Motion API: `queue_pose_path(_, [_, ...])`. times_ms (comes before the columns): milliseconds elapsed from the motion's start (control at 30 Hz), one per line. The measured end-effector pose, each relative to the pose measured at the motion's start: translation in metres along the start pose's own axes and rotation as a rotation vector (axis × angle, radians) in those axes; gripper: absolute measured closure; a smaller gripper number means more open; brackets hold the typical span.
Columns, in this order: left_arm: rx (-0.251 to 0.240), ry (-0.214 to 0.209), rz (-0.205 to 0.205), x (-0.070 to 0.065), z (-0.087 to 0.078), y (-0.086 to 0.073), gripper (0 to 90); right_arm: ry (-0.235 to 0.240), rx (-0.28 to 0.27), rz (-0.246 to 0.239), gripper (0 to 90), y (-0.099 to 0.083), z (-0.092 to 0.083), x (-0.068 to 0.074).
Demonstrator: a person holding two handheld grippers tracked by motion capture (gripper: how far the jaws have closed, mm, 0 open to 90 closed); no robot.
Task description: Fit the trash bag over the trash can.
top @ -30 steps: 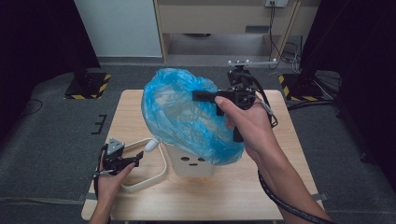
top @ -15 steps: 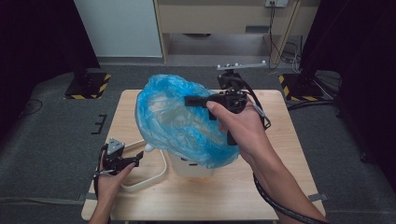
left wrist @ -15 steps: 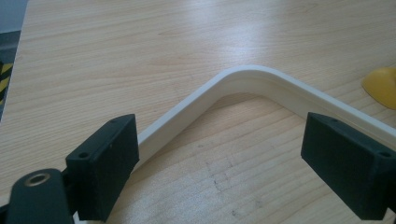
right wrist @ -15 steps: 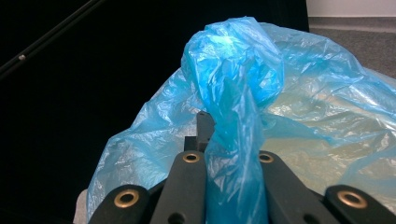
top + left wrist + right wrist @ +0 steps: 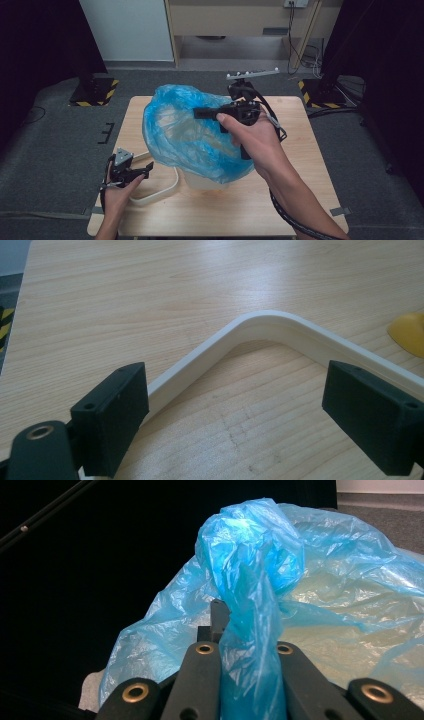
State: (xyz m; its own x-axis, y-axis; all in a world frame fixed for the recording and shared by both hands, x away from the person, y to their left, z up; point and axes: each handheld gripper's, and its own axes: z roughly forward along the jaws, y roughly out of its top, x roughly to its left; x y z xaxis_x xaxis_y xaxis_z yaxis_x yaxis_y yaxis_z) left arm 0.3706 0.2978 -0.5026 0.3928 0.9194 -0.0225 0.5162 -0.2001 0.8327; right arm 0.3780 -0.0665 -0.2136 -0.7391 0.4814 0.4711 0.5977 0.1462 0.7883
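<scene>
Blue plastic bag (image 5: pixel 192 132), mid-frame over the white bin (image 5: pixel 210 180) on the tabletop (image 5: pixel 300 150), is pinched by the right hand-held gripper (image 5: pixel 200 113); thin film may tear or slip, since the left hand-held gripper (image 5: pixel 145 170) gapes around the bin's handle (image 5: pixel 260 325) without steadying it.

Bright overhead-lit table, dark surroundings, soft shadows, slightly soft focus
</scene>
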Motion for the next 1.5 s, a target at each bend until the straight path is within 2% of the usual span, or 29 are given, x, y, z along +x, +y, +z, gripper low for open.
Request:
queue_pose_path(267, [-0.003,0.0,-0.003,0.0,0.0,0.0,10.8,-0.004,0.011,-0.007,88.5,-0.003,-0.001,0.0])
queue_pose_path(900, [-0.001,0.003,-0.002,0.001,0.0,0.0,10.7,-0.022,0.068,-0.038,88.4,-0.011,0.011,0.003])
queue_pose_path(1267, [-0.004,0.002,-0.003,0.001,0.0,0.0,10.6,-0.014,0.087,-0.05,88.3,-0.014,0.015,0.007])
queue_pose_path(1500, [-0.003,0.003,-0.001,0.0,0.0,0.0,10.6,0.006,0.1,-0.04,88.3,-0.017,0.019,0.009])
